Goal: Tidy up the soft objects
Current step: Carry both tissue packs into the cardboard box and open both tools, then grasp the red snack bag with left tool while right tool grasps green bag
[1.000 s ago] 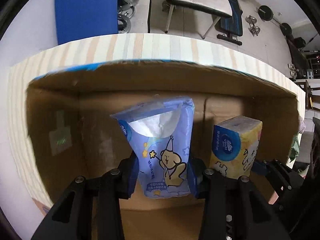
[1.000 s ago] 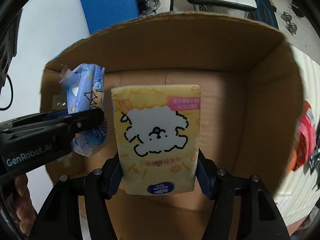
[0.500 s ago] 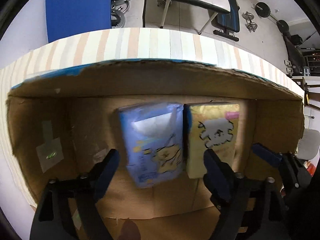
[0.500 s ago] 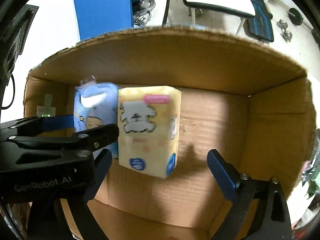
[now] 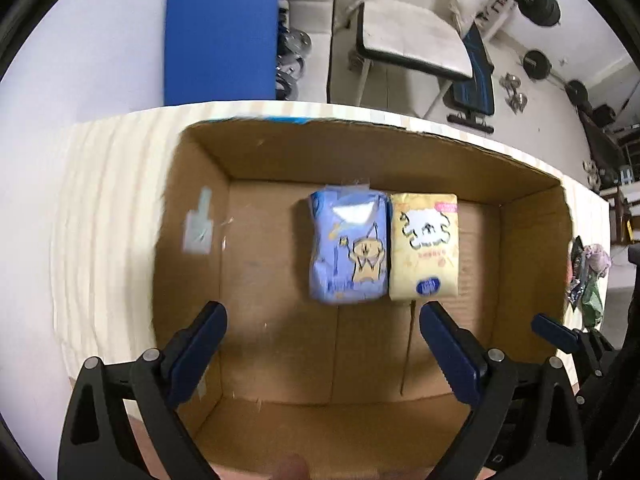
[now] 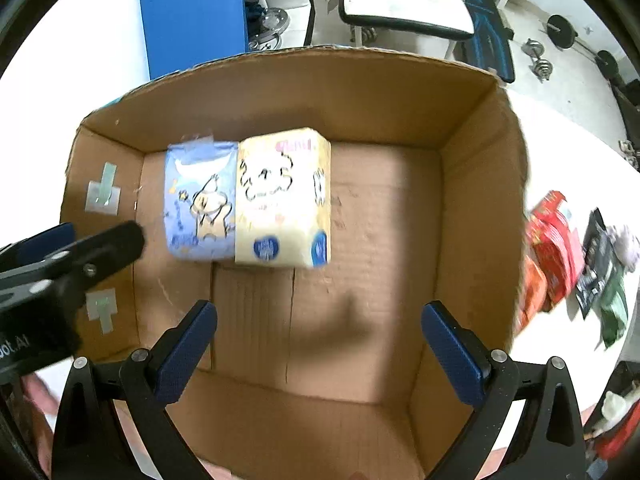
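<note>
Gym gear, a white bench (image 5: 416,46) and a blue panel (image 5: 222,34) fill the room behind my striped table (image 5: 108,208), where an open cardboard box (image 5: 360,148) sits with its far wall near the table's back edge. Inside, on the floor of the box, the blue pack (image 5: 349,248) and the yellow pack (image 5: 423,246) lie flat, touching side by side toward the far wall; bare cardboard spreads to the left, to the right and in front of them. My left gripper (image 5: 322,344) hangs above the near half of the box, jaws spread wide and holding nothing, well short of both packs. My right gripper (image 6: 318,338) does the same, wide apart and empty, over the bare right half. Only the right view shows me the snack bags (image 6: 554,240) outside the box's right wall, red, orange and dark ones on the table, plus the left gripper's black finger reaching in at the left edge.
</note>
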A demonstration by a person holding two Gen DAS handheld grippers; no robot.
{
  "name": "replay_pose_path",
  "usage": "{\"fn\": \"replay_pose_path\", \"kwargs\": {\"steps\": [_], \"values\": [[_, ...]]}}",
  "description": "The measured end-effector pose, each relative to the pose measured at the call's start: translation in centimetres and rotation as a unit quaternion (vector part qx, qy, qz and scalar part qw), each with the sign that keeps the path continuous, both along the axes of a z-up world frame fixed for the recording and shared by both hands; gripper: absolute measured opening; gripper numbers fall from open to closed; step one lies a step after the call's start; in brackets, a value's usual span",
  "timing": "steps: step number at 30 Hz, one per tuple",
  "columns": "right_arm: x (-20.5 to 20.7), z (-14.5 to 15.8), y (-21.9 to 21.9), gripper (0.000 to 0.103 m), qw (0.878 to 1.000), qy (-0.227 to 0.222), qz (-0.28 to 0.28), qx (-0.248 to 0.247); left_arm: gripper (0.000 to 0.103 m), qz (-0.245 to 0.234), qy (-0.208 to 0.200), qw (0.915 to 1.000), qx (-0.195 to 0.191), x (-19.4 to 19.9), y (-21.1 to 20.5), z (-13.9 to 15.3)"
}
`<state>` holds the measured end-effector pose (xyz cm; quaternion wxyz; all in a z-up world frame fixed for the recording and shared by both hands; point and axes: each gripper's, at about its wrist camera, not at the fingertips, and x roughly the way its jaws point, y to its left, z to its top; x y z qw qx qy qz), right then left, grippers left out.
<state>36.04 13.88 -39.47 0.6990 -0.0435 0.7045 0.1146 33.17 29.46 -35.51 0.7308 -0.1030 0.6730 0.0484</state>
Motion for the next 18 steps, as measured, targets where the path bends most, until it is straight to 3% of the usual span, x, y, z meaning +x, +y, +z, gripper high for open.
{"fn": "replay_pose_path", "kwargs": {"steps": [11,18], "values": [[-6.6,5.7,-3.5,0.103,0.998,-0.061,-0.002,0.013,0.099,-0.003,-0.07,0.9964,0.048,-7.4,-1.8,5.6],[-10.4,9.2,-5.2,0.103,0.995,-0.09,0.006,0.038,0.099,-0.003,-0.081,0.9949,0.06,-10.4,-3.5,8.3]]}}
